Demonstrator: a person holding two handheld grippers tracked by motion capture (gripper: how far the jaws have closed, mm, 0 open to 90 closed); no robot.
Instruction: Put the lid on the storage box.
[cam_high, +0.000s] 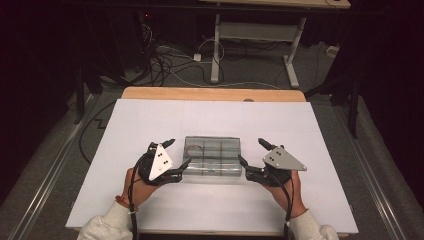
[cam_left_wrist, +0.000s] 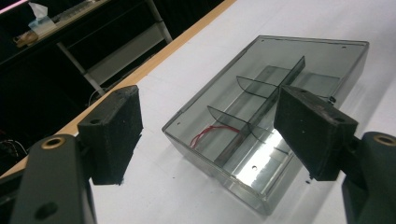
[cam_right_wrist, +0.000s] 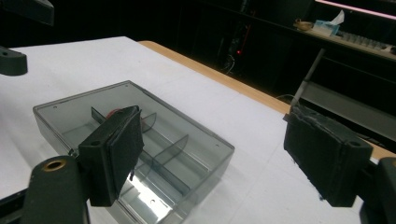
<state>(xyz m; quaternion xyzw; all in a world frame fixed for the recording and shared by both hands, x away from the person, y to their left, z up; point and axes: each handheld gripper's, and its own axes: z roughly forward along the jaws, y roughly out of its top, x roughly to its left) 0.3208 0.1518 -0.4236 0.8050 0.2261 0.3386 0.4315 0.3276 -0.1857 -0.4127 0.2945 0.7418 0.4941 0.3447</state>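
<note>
The clear smoky plastic compartment box (cam_high: 212, 156) sat mid-counter between the left tool (cam_high: 175, 152) and right tool (cam_high: 252, 152), both gaping wide; it looked light, rigid, slick, best gripped by its end walls.

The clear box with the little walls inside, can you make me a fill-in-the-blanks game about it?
1. The clear box lies on the white table between the two ____.
2. The thin looped wire inside the box is ____ in colour.
3. The left hand-held gripper has its jaws ____, just like the right hand-held gripper.
4. Each hand-held gripper carries a grey plate with ____ corners.

Missing words: hand-held grippers; red; open; three
</note>
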